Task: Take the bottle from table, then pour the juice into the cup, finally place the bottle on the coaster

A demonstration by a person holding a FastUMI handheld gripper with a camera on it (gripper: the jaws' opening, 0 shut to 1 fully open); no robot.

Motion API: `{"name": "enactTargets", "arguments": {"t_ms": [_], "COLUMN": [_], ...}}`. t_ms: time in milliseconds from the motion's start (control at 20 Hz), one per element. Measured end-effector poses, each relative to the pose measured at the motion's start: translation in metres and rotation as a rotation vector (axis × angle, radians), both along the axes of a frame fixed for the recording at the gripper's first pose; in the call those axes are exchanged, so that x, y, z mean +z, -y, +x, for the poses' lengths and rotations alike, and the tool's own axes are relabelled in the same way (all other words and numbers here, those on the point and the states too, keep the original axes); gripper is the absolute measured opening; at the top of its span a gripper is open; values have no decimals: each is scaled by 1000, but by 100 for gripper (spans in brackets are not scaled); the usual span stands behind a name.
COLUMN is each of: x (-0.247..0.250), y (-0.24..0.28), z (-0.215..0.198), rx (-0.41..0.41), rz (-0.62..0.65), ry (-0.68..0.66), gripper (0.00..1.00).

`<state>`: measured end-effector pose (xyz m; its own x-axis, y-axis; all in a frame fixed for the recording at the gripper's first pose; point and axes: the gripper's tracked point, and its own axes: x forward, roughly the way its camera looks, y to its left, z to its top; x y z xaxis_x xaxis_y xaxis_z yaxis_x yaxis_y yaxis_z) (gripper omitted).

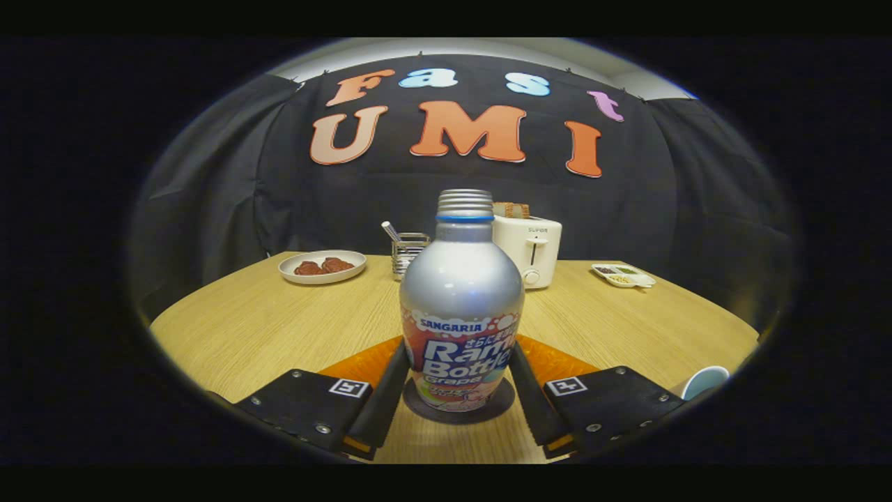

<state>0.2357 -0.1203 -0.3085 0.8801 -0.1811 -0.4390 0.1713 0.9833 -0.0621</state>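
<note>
Silver bottle (460, 307) dead centre of the frame, upright, cap off, threaded neck bare with a blue ring under it. Standing on a dark round coaster (488, 408) at lower centre, on the wooden table (244, 328). Gripper (460, 390) low in the frame, fingers (383, 401) hugging both sides of the bottle's label. Looks clamped on it, touching left and right, though hard to tell how firmly. Orange mat (352, 369) peeking out behind the fingers. Blue cup (705, 381) at lower right, just past the right finger's mount. Further back: white plate (322, 266) with something reddish-brown at middle left, wire utensil holder (408, 252) just behind the bottle, white toaster (535, 249) with bread in it, small divided dish (624, 275) at middle right.
</note>
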Motion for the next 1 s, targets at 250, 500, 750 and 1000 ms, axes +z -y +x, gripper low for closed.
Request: {"name": "enactTargets", "arguments": {"t_ms": [250,500,750,1000], "x": [3,41,95,153], "y": [-3,-9,-7,-20], "z": [-9,-34,-78,-129], "rx": [2,8,-14,13], "rz": [7,20,29,61], "ry": [-15,59,162,241], "gripper": [89,97,97,97]}}
